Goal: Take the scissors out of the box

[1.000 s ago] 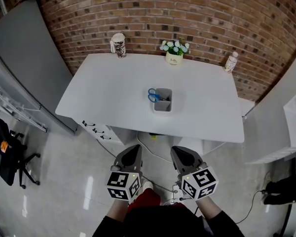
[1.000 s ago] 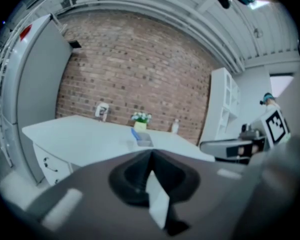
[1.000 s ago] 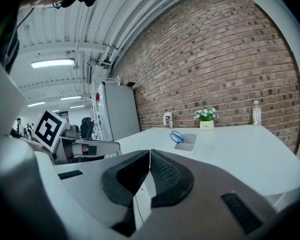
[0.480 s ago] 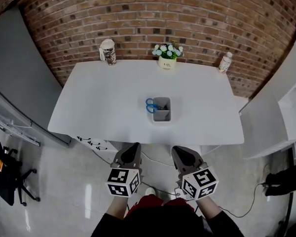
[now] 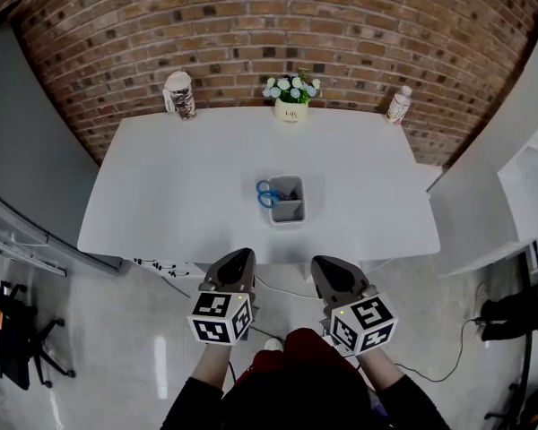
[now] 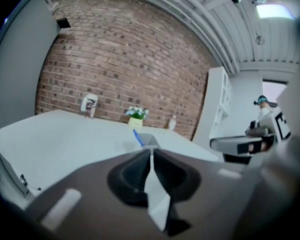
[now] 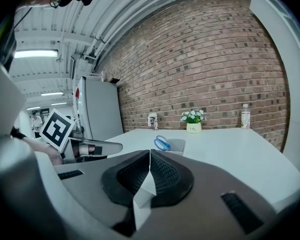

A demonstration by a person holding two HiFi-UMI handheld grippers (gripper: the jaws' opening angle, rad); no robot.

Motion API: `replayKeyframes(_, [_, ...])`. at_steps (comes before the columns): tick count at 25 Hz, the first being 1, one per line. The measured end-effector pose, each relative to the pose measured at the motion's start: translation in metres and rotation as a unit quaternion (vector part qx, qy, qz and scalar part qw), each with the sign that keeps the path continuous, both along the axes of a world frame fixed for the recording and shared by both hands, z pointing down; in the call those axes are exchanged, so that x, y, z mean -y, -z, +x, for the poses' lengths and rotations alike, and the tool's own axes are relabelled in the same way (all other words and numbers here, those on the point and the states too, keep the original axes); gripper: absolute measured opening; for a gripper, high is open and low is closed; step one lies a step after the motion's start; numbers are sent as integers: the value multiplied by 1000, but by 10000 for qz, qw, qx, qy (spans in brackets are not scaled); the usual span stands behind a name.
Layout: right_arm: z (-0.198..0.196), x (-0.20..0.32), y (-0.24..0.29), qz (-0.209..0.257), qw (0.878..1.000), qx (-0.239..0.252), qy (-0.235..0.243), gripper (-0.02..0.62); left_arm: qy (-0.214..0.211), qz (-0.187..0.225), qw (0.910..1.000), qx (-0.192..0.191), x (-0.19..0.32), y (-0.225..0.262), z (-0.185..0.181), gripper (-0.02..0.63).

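A small grey box (image 5: pixel 290 206) stands in the middle of the white table (image 5: pixel 161 195). Blue-handled scissors (image 5: pixel 267 193) stick out of its left compartment. Both grippers hover over the floor short of the table's near edge, apart from the box. My left gripper (image 5: pixel 237 256) points at the table; its jaws are opening, a thin slit shows between them and nothing is in it. My right gripper (image 5: pixel 323 263) is shut and empty. In the left gripper view the scissors (image 6: pixel 137 137) and box (image 6: pixel 149 140) lie beyond the left gripper (image 6: pixel 151 150). The right gripper view shows the scissors (image 7: pixel 162 143) ahead of the right gripper (image 7: pixel 150 151).
Along the table's far edge by the brick wall stand a patterned cup (image 5: pixel 179 95), a flower pot (image 5: pixel 290 110) and a small bottle (image 5: pixel 397 104). A grey cabinet (image 5: pixel 27 150) flanks the left, white shelving (image 5: pixel 520 177) the right. Cables (image 5: pixel 278 289) lie on the floor.
Both grippers have come closer to the table's near edge, and the table sits larger and more centred in the head view. The box and scissors have not moved.
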State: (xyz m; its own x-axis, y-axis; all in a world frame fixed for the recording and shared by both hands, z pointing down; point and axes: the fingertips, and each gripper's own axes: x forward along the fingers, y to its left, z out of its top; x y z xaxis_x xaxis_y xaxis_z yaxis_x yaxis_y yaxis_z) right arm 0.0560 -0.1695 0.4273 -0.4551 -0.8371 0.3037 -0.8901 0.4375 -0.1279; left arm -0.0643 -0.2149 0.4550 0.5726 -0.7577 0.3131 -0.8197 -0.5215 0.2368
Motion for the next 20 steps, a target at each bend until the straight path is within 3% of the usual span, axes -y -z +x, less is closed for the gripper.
replayKeyframes(20, [17, 56, -10, -92, 9999, 92, 25, 9, 121, -483, 9987, -147, 65, -22, 23, 96])
